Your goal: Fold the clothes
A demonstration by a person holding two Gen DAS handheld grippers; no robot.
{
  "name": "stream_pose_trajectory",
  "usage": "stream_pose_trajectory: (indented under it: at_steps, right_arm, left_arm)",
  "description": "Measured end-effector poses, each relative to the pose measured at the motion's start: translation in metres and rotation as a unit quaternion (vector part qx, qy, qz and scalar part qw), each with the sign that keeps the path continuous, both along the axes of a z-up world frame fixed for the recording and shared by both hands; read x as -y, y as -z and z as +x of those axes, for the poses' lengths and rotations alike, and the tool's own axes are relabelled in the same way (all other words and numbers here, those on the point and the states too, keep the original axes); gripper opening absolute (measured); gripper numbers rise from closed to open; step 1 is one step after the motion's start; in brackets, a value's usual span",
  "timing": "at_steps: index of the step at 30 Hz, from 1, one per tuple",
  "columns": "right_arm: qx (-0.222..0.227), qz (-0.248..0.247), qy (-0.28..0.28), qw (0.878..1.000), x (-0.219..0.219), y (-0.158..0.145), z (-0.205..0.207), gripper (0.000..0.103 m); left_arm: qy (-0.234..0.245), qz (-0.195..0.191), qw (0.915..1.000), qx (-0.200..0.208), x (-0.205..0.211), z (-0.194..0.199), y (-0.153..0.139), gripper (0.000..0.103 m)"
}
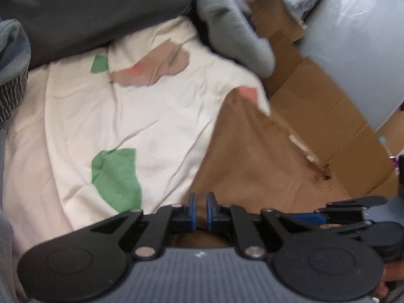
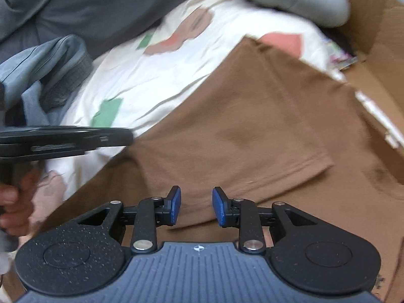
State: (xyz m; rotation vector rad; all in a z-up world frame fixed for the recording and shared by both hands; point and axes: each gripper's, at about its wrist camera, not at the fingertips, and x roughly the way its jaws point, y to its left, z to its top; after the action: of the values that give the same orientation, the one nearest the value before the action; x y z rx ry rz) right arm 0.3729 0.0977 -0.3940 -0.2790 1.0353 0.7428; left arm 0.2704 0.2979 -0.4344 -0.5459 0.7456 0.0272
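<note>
A brown T-shirt lies spread on a white sheet with green and pink patches; one sleeve with a stitched hem points right. It also shows in the left wrist view. My left gripper has its blue pads nearly together over the shirt's edge, with brown cloth under them; whether cloth is pinched is unclear. My right gripper is open just above the shirt's near part. The left gripper also shows from the side in the right wrist view.
A flattened cardboard box lies right of the shirt. Grey clothes are piled at the left, a dark grey cushion at the back, and a light grey garment at the back right.
</note>
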Motion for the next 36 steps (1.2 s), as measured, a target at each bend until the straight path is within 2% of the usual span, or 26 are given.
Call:
stream_pose_trajectory:
  at_steps: [4,6,7,9,11,15,17,19,25,28,29,36]
  right_arm:
    - [0.029,0.016,0.016,0.999,0.009,0.005,0.004,0.034]
    - [0.036,0.013,0.018,0.999,0.009,0.011,0.006,0.034]
    - [0.039,0.007,0.018,0.999,0.01,0.014,0.006,0.034]
    - [0.046,-0.006,0.019,0.999,0.01,0.021,0.006,0.035]
    - [0.04,-0.005,0.024,0.999,0.015,0.024,0.006,0.035]
    - [0.029,-0.01,0.047,0.998,0.028,0.019,0.005,0.035]
    - [0.019,0.004,0.066,0.998,0.042,0.013,0.005,0.035]
    - [0.01,0.016,0.081,0.997,0.057,0.005,0.003,0.037]
    - [0.014,0.028,0.1,0.995,0.114,-0.04,-0.015,0.045]
    - [0.016,0.04,0.123,0.991,0.153,-0.077,-0.028,0.045]
    - [0.015,0.043,0.133,0.99,0.166,-0.088,-0.032,0.046]
    - [0.041,0.053,0.191,0.979,0.259,-0.175,-0.064,0.046]
  left_arm:
    - [0.024,0.006,0.9995,0.02,0.017,0.003,0.001,0.011]
    - [0.035,0.023,0.9989,0.019,0.029,0.008,0.003,0.02]
    - [0.043,0.039,0.9983,0.007,0.037,0.01,0.006,0.027]
    - [0.059,0.07,0.9957,-0.015,0.051,0.012,0.01,0.029]
    - [0.072,0.115,0.9904,-0.027,0.062,0.012,0.012,0.031]
    - [0.075,0.155,0.9843,-0.039,0.069,0.009,0.01,0.036]
    - [0.067,0.155,0.9847,-0.044,0.07,0.006,0.003,0.041]
    - [0.061,0.153,0.9854,-0.044,0.07,0.0,-0.007,0.052]
    - [0.063,0.151,0.9851,-0.053,0.068,-0.015,-0.055,0.052]
    - [0.043,0.138,0.9877,-0.061,0.062,-0.025,-0.087,0.054]
    - [0.034,0.132,0.9886,-0.063,0.061,-0.03,-0.1,0.057]
    - [0.023,0.142,0.9866,-0.077,0.057,-0.059,-0.185,0.06]
